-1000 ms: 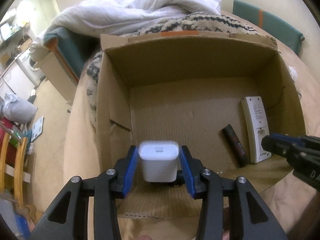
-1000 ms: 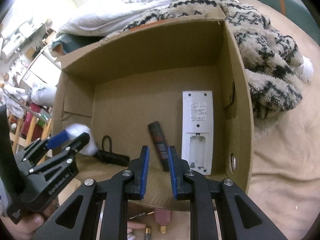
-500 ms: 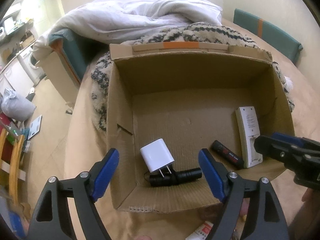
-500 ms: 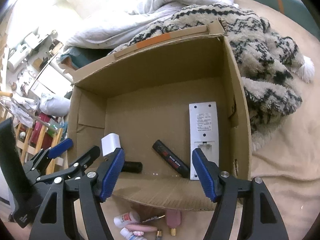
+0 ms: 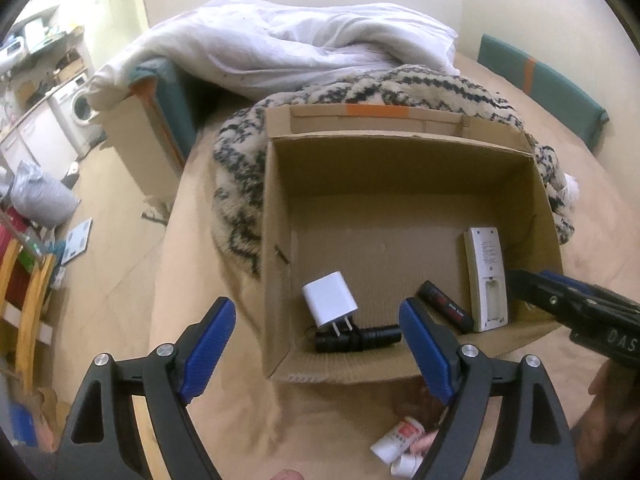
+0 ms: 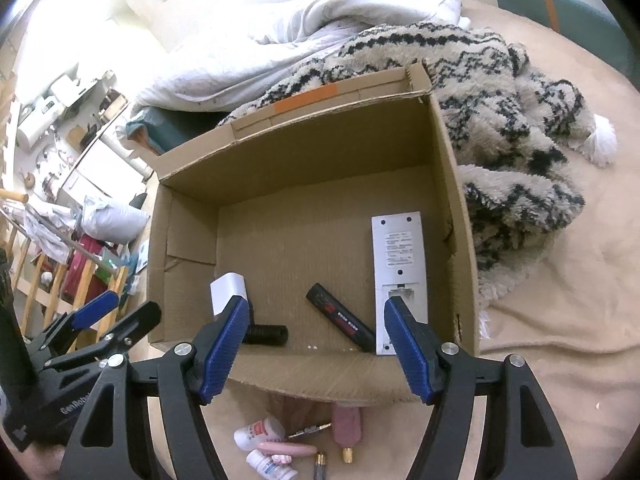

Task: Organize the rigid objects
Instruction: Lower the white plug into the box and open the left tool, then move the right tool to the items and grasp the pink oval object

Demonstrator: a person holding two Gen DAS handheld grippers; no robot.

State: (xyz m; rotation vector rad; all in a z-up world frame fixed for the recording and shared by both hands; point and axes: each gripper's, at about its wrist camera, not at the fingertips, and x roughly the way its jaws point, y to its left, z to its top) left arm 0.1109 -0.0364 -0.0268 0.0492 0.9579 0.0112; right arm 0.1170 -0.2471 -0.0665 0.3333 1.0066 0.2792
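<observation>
An open cardboard box (image 5: 400, 168) (image 6: 304, 148) sits on the beige bed cover. Inside lie a white charger plug (image 5: 329, 303) (image 6: 228, 290), a black cylinder (image 5: 356, 336) (image 6: 267, 335), a black marker-like stick (image 5: 443, 305) (image 6: 340, 316) and a white remote (image 5: 486, 276) (image 6: 399, 268) lying face down. My left gripper (image 5: 316, 344) is open and empty above the box's near left corner. My right gripper (image 6: 316, 344) is open and empty above the near wall. Small bottles (image 6: 260, 434) and pink items (image 6: 346, 424) lie in front of the box.
A black-and-cream fluffy blanket (image 6: 520, 120) lies behind and right of the box, with a white duvet (image 5: 300, 44) further back. Left of the bed the floor holds a bag (image 5: 40, 196) and a wooden frame (image 5: 28, 292). A green headboard (image 5: 540, 84) is at the right.
My left gripper opened and dropped the white charger plug into the box onto the black cylinder. My right gripper also opened. Both grippers pulled back and up from the box.
</observation>
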